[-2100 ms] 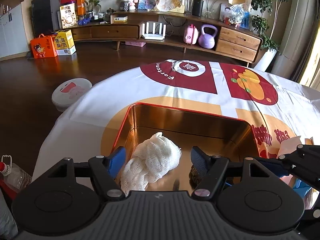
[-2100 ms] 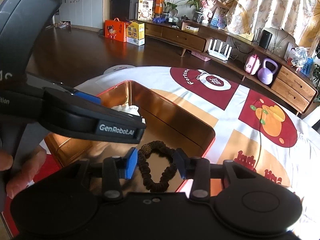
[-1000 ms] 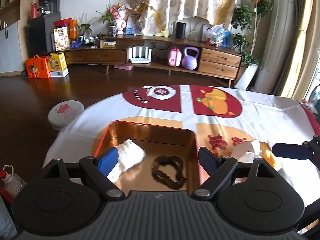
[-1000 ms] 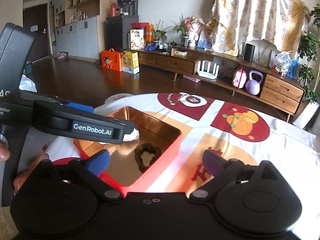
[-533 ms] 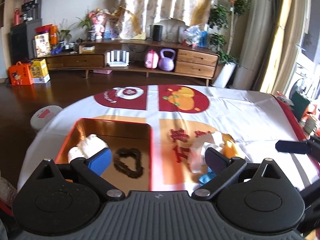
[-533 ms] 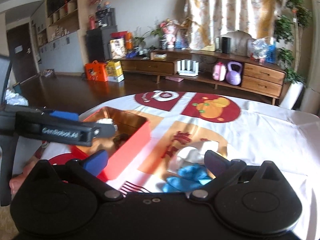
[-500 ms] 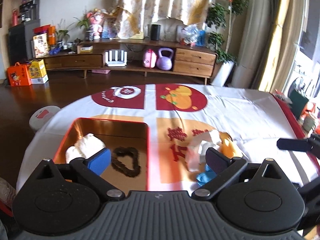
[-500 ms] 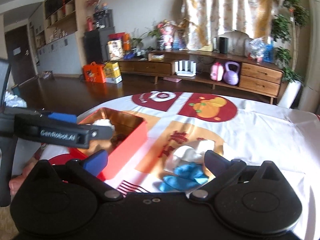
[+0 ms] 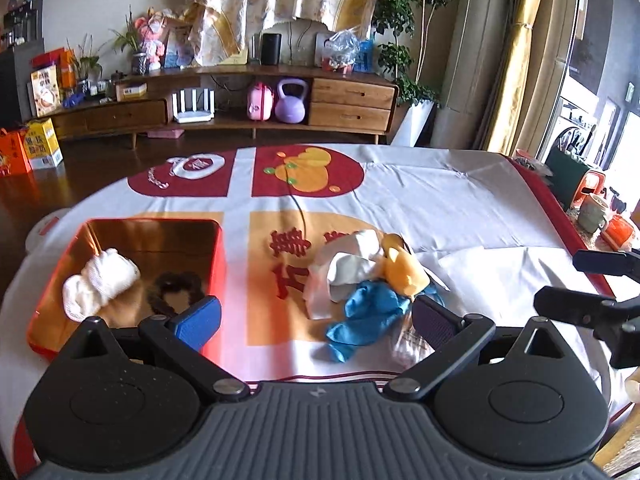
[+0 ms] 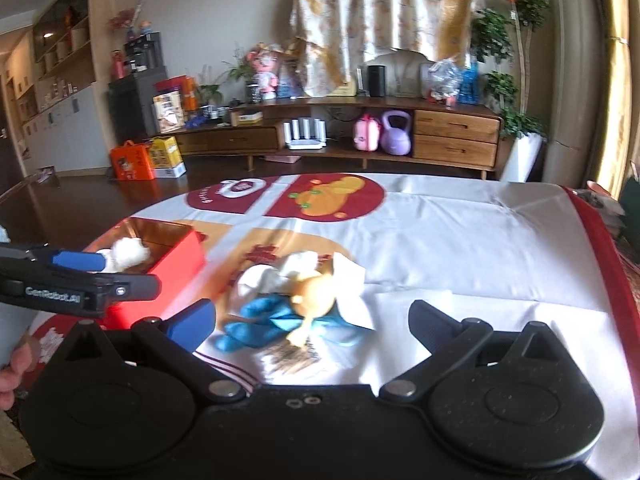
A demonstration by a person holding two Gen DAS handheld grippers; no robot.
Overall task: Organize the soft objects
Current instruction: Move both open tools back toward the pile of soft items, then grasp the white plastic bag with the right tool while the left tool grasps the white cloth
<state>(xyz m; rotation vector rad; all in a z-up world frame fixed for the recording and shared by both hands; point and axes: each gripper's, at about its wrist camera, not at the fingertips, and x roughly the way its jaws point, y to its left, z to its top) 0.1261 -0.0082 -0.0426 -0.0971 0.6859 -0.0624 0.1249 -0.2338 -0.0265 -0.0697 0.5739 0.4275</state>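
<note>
A red tin sits at the table's left, holding a white knitted cloth and a dark scrunchie. To its right lies a loose pile: a blue glove, an orange plush toy and a white cloth. My left gripper is open and empty, hovering short of the pile. My right gripper is also open and empty, with the blue glove and orange plush toy just ahead of its fingers. The red tin lies to its left.
A white, red and orange printed tablecloth covers the round table. A mug and small items stand beyond the table's right edge. A person's hand holds the left gripper. A low wooden sideboard lines the far wall.
Both grippers have swung right, away from the tin and toward the pile of soft things. The left jaws widened. The cloth and scrunchie stay in the tin.
</note>
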